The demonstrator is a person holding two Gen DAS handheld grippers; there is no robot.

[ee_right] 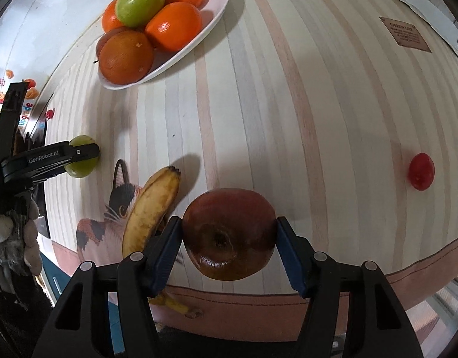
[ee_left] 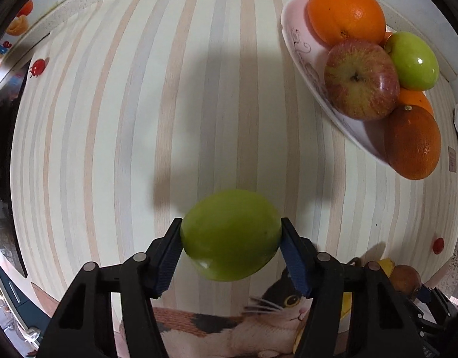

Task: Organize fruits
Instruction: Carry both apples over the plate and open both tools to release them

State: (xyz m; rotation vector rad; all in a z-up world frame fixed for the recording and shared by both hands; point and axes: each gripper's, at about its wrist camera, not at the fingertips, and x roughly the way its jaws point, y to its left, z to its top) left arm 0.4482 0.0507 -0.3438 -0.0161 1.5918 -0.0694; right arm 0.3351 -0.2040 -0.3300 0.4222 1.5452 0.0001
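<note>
My left gripper (ee_left: 230,238) is shut on a green apple (ee_left: 230,234) and holds it above the striped tablecloth; it also shows in the right wrist view (ee_right: 79,156). My right gripper (ee_right: 229,238) is shut on a dark red apple (ee_right: 229,232) near the table's front edge. A white oval plate (ee_left: 300,47) at the far right of the left wrist view holds oranges (ee_left: 345,12), a red-yellow apple (ee_left: 360,79) and a green apple (ee_left: 414,59). The plate also shows in the right wrist view (ee_right: 181,53). A spotted banana (ee_right: 151,208) lies just left of my right gripper.
A small red tomato (ee_right: 421,171) lies on the cloth to the right, also seen in the left wrist view (ee_left: 438,245). A cat picture (ee_right: 118,200) is printed on the cloth. A brown label (ee_right: 405,34) and white paper (ee_right: 423,6) lie at the far right.
</note>
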